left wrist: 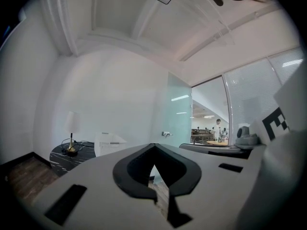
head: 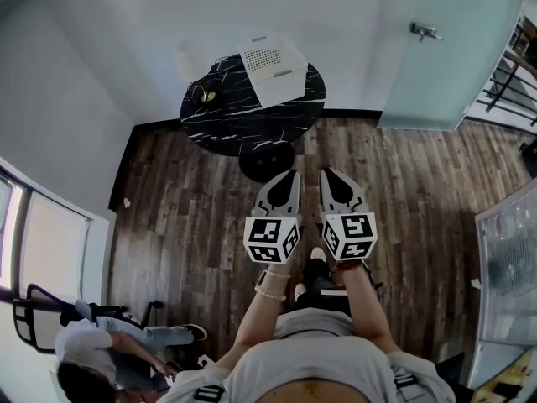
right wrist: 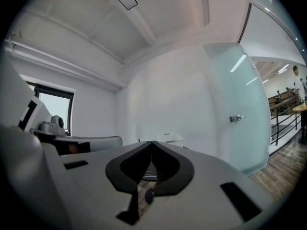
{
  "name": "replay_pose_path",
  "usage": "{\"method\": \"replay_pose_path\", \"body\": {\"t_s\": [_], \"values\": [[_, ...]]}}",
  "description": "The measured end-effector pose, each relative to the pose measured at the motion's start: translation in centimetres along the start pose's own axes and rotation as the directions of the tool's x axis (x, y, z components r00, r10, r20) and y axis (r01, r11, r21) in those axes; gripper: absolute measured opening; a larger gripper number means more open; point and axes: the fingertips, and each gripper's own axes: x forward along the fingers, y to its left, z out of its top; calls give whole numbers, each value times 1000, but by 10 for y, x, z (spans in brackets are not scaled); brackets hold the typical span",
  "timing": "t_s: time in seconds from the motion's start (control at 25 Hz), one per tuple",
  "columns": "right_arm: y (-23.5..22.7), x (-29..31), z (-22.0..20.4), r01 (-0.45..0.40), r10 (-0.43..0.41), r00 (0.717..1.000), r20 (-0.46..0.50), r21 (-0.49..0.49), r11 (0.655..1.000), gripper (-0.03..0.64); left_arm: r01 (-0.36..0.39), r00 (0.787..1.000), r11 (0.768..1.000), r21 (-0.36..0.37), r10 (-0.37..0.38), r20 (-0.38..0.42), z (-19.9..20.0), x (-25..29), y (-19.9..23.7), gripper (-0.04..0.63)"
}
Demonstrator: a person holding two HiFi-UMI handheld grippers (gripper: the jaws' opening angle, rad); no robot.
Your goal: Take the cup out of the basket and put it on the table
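Head view looks down on the white basket (head: 270, 67), which stands at the far side of the round black marble counter (head: 226, 120). Its inside is too small to read, so the cup cannot be made out there, nor in the other two views. A lamp (head: 207, 96) stands on the counter to the left of the basket, apart from it; from above only its gold base is seen.

Only this view shows both tools together. The left gripper (head: 293, 175) and the right gripper (head: 326, 175) are held side by side over the wooden floor (head: 185, 217), just short of the counter and not touching it. It alone shows also a seated person (head: 101, 347) at the lower left.

Left gripper view shows its jaws closed tip to tip with nothing between them. Beyond them it shows the lamp's white shade, the glass door (left wrist: 178, 111) and some people (left wrist: 218, 126) in a far room. Right gripper view shows its jaws also pressed together and empty, with a window (right wrist: 55, 107) at the left.
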Motion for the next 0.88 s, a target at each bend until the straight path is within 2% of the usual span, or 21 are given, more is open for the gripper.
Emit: {"method": "replay_pose_path", "body": {"t_s": [0.52, 0.88], "values": [[-40, 82, 6, -44, 44, 999, -17, 10, 999, 8, -25, 999, 1000, -5, 25, -26, 1, 83, 30, 6], [-75, 134, 15, -93, 93, 996, -13, 18, 995, 8, -69, 997, 998, 16, 69, -30, 9, 142, 43, 6]]}}
